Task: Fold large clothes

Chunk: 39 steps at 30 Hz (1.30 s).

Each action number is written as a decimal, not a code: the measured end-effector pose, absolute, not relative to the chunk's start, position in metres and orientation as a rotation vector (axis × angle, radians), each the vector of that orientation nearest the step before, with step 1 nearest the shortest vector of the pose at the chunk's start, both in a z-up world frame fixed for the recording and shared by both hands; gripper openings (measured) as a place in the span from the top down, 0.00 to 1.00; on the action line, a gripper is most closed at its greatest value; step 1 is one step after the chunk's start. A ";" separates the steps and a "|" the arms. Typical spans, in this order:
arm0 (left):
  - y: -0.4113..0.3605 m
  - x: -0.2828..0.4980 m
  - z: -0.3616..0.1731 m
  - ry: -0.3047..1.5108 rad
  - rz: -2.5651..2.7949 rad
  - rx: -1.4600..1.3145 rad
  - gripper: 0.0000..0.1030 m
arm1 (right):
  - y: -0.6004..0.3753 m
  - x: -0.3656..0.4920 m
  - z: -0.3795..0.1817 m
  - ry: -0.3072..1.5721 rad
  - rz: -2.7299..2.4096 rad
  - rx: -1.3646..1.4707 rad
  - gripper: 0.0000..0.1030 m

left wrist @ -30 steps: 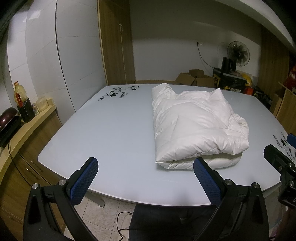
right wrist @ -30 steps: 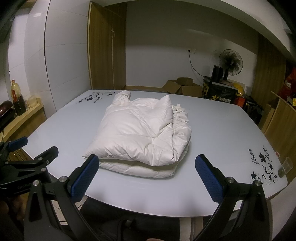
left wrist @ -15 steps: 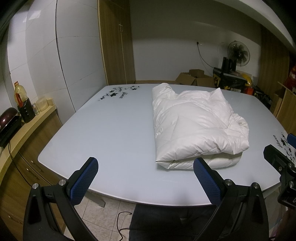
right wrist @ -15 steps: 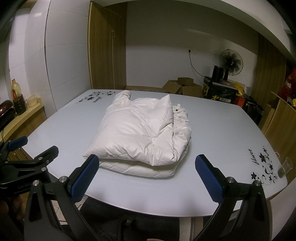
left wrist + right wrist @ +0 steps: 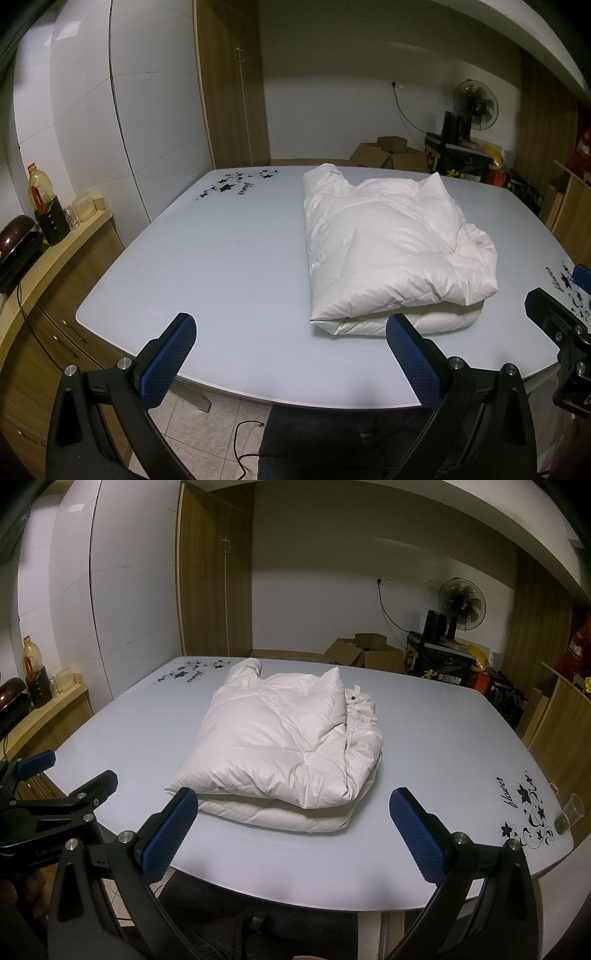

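Room: white walls, wood wardrobe (image 5: 214, 572) at the back, fan (image 5: 461, 603) and cardboard boxes (image 5: 364, 651) behind the far edge of the tabletop.
Tabletop (image 5: 436, 738): pale grey glass, rounded corners, black flower decals (image 5: 524, 812) at the near right and far left corners.
Jacket (image 5: 284, 738): white, padded, folded into a thick rectangular bundle of stacked layers; lies flat at the middle of the tabletop, one sleeve end pointing to the far edge. In the left wrist view the jacket (image 5: 391, 247) sits right of centre.
Left gripper (image 5: 290, 356): blue-padded fingers (image 5: 170, 358) spread wide apart, holding nothing; held over the near edge of the tabletop, short of the jacket. Also seen at the left margin of the right wrist view (image 5: 70, 779).
Right gripper (image 5: 291, 834): fingers (image 5: 415, 834) spread wide apart, holding nothing; held over the near edge, just short of the jacket's front fold.
Cup (image 5: 570, 812): clear plastic, upright, near right corner beside the decals.
Counter (image 5: 55, 254): wood, left of the tabletop, carrying an oil bottle (image 5: 38, 184) and small jars.
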<state>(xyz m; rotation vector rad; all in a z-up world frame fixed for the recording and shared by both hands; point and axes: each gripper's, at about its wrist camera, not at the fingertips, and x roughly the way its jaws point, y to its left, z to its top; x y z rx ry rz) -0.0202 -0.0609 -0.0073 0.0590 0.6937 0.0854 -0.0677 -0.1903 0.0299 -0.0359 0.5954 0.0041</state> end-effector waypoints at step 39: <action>-0.062 -0.019 -0.008 0.701 0.082 0.065 0.00 | -0.200 -0.072 0.028 0.607 0.029 -0.050 0.00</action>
